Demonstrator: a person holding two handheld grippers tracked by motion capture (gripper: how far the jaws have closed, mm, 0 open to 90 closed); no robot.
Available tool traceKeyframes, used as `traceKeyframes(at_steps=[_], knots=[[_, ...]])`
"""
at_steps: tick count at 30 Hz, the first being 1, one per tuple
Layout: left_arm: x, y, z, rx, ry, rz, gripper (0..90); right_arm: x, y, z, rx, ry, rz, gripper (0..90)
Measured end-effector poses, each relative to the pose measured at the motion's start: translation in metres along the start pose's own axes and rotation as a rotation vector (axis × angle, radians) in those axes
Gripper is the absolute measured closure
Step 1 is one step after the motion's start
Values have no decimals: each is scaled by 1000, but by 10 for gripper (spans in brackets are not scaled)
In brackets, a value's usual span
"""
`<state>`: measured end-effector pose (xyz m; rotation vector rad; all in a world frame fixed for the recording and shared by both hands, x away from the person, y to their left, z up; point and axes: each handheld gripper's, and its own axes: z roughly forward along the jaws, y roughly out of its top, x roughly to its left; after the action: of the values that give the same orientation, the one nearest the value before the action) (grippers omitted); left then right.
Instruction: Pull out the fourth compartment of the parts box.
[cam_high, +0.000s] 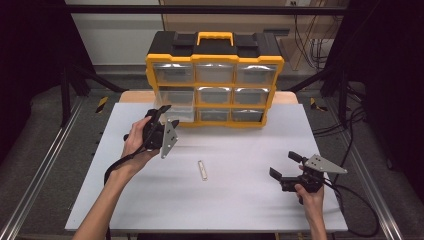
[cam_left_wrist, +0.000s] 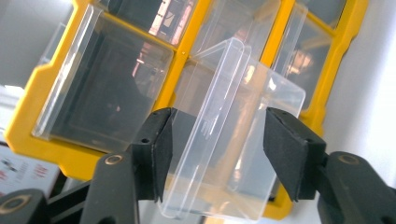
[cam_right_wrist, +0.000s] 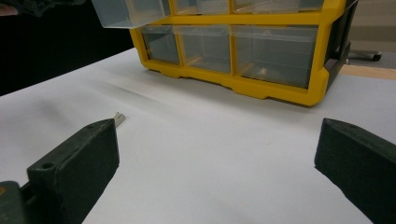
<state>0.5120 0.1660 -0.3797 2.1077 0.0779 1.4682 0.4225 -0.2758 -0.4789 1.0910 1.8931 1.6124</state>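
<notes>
A yellow and black organizer (cam_high: 214, 85) with several clear drawers stands at the back of the white table. Its middle-left drawer (cam_high: 176, 104) is pulled part way out. My left gripper (cam_high: 165, 114) sits at that drawer's front. In the left gripper view the clear drawer (cam_left_wrist: 243, 116) lies between the jaws, which stand apart from it, so the gripper (cam_left_wrist: 215, 140) is open. A small metal bar (cam_high: 202, 170) lies flat on the table between the hands. My right gripper (cam_high: 283, 165) rests open near the right side, holding nothing; the bar's tip (cam_right_wrist: 119, 119) peeks past its left jaw.
The white tabletop (cam_high: 240, 205) runs to an edge close to the person. Cables trail off the table's right side (cam_high: 350, 200). In the right gripper view the organizer's yellow base (cam_right_wrist: 280, 91) stands ahead, with the pulled-out drawer (cam_right_wrist: 128, 11) overhanging at top left.
</notes>
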Motion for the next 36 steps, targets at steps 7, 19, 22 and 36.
traceKeyframes(at_steps=[7,19,22,36], knots=[[5,-5,-6,-38,-47,-195,338,0,0,0,-4,0,0,5],[12,-18,-14,-58,-108,-471,226,0,0,0,0,0,1,5],[14,-19,-16,-63,-115,-519,196,0,0,0,1,-1,0,5],[10,-30,-26,-79,-157,-688,129,0,0,0,-1,-2,-3,5]])
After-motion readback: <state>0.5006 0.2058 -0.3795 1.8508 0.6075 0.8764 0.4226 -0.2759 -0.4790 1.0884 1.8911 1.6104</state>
